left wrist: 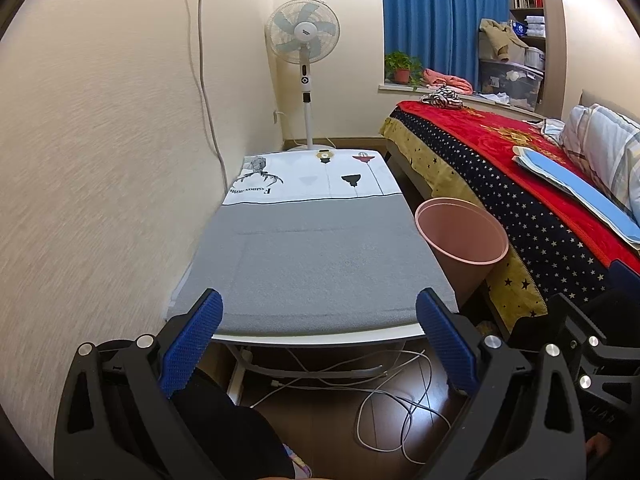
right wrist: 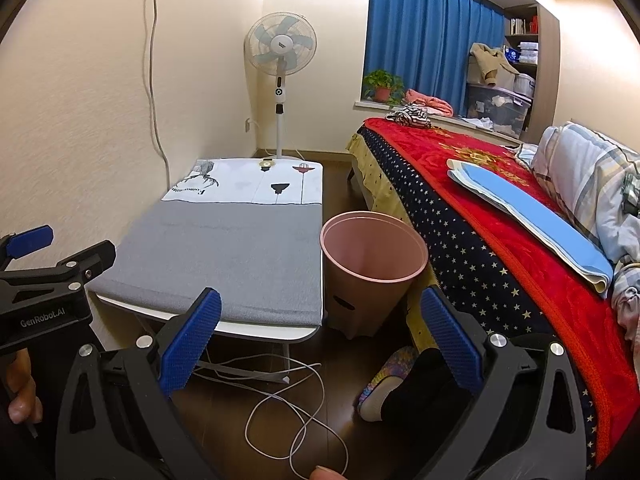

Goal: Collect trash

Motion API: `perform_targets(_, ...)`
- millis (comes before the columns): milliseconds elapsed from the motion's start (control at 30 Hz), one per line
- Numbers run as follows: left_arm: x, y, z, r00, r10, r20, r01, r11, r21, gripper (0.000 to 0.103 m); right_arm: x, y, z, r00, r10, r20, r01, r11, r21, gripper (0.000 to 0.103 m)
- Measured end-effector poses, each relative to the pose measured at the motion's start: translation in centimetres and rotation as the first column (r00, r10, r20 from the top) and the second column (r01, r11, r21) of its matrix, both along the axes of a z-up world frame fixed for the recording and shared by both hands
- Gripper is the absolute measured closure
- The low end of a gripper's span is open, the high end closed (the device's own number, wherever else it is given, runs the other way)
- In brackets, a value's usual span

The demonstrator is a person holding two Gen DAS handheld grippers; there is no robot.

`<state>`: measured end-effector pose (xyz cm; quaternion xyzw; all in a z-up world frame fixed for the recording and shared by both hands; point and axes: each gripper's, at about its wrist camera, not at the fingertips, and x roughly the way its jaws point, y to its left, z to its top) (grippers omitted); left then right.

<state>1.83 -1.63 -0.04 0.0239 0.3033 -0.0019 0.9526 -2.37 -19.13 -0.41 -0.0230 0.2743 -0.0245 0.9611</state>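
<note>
A pink trash bin (left wrist: 460,236) (right wrist: 372,256) stands on the floor between a low table and the bed, and its visible inside is bare. The table carries a grey mat (left wrist: 312,256) (right wrist: 224,256) and, farther back, a white printed cloth (left wrist: 312,176). No loose trash shows in either view. My left gripper (left wrist: 320,320) hangs open before the table's near edge, holding nothing. My right gripper (right wrist: 320,308) is open too, empty, in front of the bin and the table's right corner. The left gripper (right wrist: 78,244) also appears at the right wrist view's left edge.
A cream wall runs close along the table's left side. A standing fan (left wrist: 303,36) is behind the table. The bed (left wrist: 520,184) with a red blanket fills the right. White cables (right wrist: 296,412) lie on the dark floor. A slippered foot (right wrist: 384,384) rests by the bed.
</note>
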Motion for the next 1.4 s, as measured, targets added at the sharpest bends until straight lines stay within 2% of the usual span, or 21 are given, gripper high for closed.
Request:
perform_targets(1033,-0.01,0.09,0.08,1.0,0.005,0.003,-0.005,1.0,0.0,0.009,-0.33,-0.37,-0.2,1.0,-0.004,-0.004,0.004,1.0,-0.002,0.005)
perform_targets(1200,-0.29,0.39,0.37,1.0,0.015,0.023,-0.015,1.0,0.008,0.009,-0.45,-0.42,-0.25,1.0,-0.004,-0.002,0.004,1.0,-0.002,0.005)
perform_targets(1400,-0.43,0.76,0.38,1.0,0.013,0.015,-0.013,1.0,-0.01,0.009,-0.42,-0.31,-0.25,1.0,-0.004,-0.001,0.004,1.0,-0.002,0.005)
